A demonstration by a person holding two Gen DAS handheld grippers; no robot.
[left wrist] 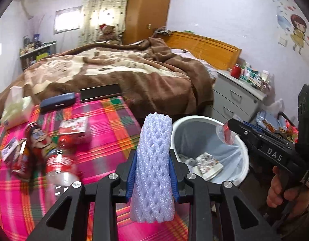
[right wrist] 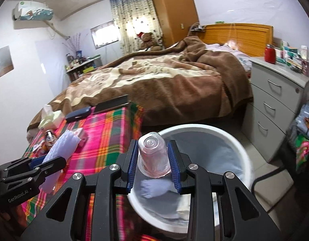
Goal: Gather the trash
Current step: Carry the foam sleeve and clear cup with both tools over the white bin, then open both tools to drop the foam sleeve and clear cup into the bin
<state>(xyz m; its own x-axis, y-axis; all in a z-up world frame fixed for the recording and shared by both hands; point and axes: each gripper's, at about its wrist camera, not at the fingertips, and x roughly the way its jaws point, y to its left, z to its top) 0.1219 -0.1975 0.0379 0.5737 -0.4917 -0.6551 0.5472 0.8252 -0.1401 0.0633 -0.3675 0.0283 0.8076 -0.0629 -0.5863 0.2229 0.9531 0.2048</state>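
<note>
— What's on your plaid surface [left wrist: 106, 120]?

— You've got a tissue pack [left wrist: 15, 108], a dark blue case [left wrist: 58, 101] and a black tablet-like slab [left wrist: 101, 94] at its far edge; nearer, blurred, perhaps snack wrappers [left wrist: 34, 140] and a clear bottle [left wrist: 58, 168].

— And the floor [right wrist: 274, 206]?

— Your white bin [right wrist: 242, 152] stands there.

black grippers [left wrist: 153, 172] — blue pads [right wrist: 132, 167]; silver screws [left wrist: 114, 176]

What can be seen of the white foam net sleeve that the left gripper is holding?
The foam net sleeve is a pale lilac-white tube of soft foam mesh with diamond-shaped openings, open at the top. It stands roughly upright, squeezed at its lower middle between the blue pads of the left gripper, with both ends sticking out past them. It hangs above the pink plaid cloth, just left of the white bin, not yet over it.
</note>
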